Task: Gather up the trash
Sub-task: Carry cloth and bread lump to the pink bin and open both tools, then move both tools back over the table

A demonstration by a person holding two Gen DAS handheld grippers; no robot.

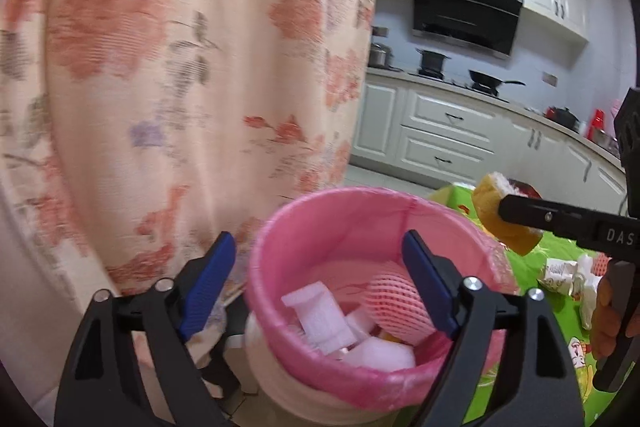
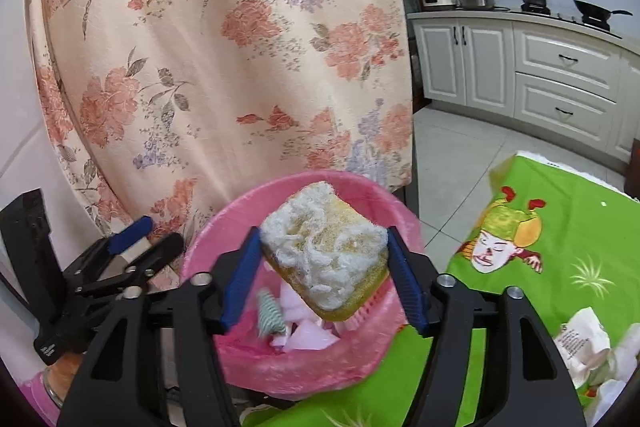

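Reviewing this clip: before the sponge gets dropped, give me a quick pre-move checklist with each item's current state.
1. Sponge sits between the right gripper fingers: ok; whether the pads still press it: cannot tell.
2. Sponge is over the pink-lined bin mouth: ok in the right wrist view; the left wrist view shows it near the rim, so cannot tell for sure.
3. Left gripper is open and holds nothing: ok.
4. Bin has room left above the foam net and white foam pieces: ok.
5. More trash waits on the green tablecloth, such as crumpled paper: ok.
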